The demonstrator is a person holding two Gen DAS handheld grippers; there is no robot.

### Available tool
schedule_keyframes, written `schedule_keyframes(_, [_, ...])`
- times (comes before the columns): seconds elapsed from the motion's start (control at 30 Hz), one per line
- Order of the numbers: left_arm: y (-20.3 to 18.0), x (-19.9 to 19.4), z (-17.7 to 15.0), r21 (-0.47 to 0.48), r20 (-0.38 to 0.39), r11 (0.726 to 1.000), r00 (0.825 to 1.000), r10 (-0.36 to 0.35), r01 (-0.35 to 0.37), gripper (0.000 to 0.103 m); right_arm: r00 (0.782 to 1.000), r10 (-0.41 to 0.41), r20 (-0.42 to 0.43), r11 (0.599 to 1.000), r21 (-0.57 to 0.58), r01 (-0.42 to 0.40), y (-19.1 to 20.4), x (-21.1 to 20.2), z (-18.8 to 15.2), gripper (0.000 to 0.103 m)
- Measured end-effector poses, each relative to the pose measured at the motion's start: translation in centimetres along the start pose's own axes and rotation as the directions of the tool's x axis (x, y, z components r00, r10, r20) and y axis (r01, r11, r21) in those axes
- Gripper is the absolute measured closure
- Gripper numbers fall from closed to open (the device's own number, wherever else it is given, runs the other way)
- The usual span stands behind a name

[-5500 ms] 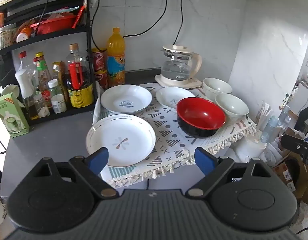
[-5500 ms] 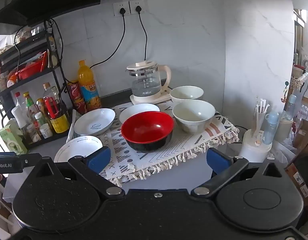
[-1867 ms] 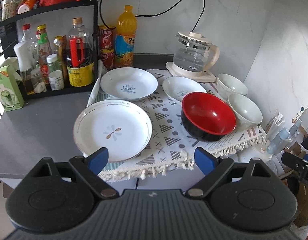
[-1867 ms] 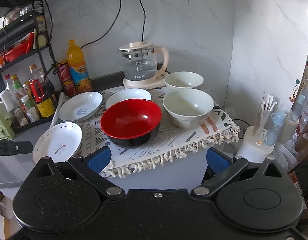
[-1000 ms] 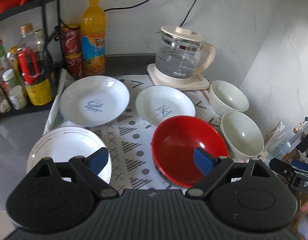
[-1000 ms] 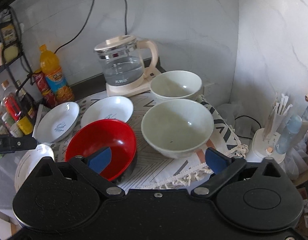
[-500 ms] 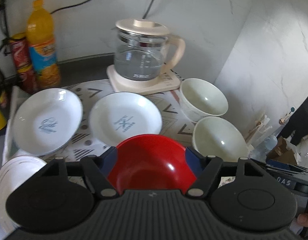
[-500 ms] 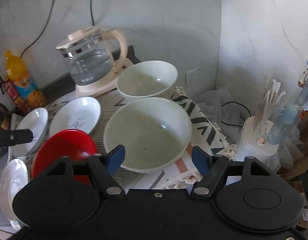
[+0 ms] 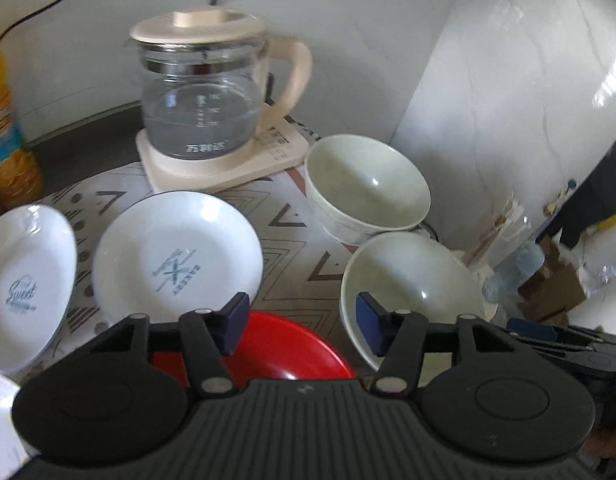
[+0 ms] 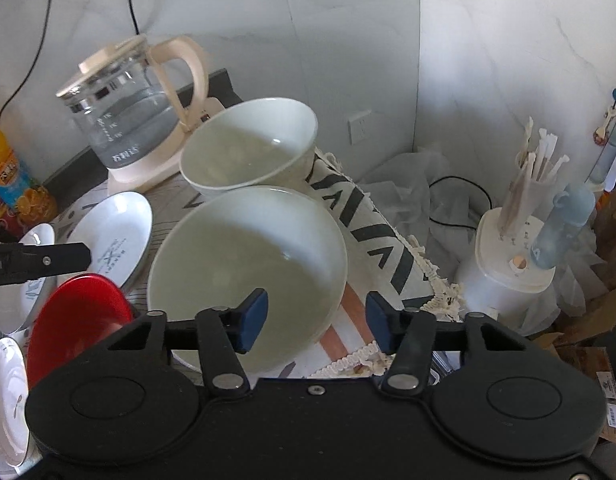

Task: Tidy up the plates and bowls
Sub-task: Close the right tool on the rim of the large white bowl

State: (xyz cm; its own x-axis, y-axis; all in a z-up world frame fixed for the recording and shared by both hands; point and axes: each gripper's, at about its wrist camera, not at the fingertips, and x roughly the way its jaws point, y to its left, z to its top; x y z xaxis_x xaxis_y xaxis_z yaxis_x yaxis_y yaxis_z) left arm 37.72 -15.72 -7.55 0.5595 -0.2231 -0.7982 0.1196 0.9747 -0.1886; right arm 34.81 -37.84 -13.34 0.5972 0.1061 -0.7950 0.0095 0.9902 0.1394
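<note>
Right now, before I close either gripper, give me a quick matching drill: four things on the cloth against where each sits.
Things:
1. red bowl
2. near pale bowl
3. glass kettle
4. Sweet plate

Places:
A. far left of the cloth
B. on its cream base at the back
C. just under the left gripper
D. rim between the right gripper fingers

Pairs: 1-C, 2-D, 3-B, 4-A

Open right gripper (image 10: 315, 322) straddling near bowl (image 10: 248, 264) rim
</note>
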Motion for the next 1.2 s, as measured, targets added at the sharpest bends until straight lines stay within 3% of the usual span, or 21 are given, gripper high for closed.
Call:
schedule_keyframes(0.17, [-1.1, 2.7, 0.7, 0.024, -0.049, 0.999, 0.999, -0.020, 0.021, 0.055, 1.000, -0.011, -0.019, 1.000, 0.021, 0.012, -0.6, 1.7, 0.1, 0.056])
schedule_keyframes(0.23, [-1.5, 3.8, 0.7, 0.039, -0.071, 0.999, 0.997, -0.028, 0.031, 0.058, 0.999, -0.010, -0.033, 0.999, 0.033, 0.011, -0.8, 2.4, 0.0, 0.064])
schedule_keyframes(0.4, [-2.5, 5.9, 1.0, 0.089, -0.097, 0.994, 0.994, -0.049, 0.058, 0.061, 0.998, -0.011, -0.058, 0.998, 0.058, 0.014, -1.2, 3.6, -0.4, 0.070])
schedule_keyframes(0.57, [-2.9, 8.0, 1.3, 0.095, -0.136, 0.993, 0.989, -0.062, 0.075, 0.074, 0.998, -0.005, -0.067, 0.998, 0.068, 0.010, -1.3, 3.9, -0.7, 0.080])
schedule_keyframes(0.63, [-3.0, 8.9, 1.3, 0.094, -0.167, 0.993, 0.984, -0.061, 0.077, 0.085, 0.998, 0.002, -0.063, 0.998, 0.065, 0.002, -1.1, 3.8, -0.6, 0.089])
schedule_keyframes(0.7, [-2.9, 9.9, 1.2, 0.076, -0.201, 0.994, 0.978, -0.059, 0.076, 0.095, 0.998, -0.020, -0.060, 0.998, 0.050, 0.023, -0.8, 3.8, -0.5, 0.090])
schedule_keyframes(0.97, [-2.6, 9.3, 1.1, 0.043, -0.200, 0.996, 0.977, -0.071, 0.081, 0.096, 0.998, -0.040, -0.042, 0.999, 0.036, 0.041, -0.5, 2.6, -0.1, 0.090])
schedule_keyframes(1.2, [-3.0, 6.9, 1.3, 0.023, -0.150, 0.996, 0.985, -0.080, 0.085, 0.096, 0.999, -0.030, 0.012, 0.999, 0.021, 0.030, -0.4, 0.5, 0.7, 0.090])
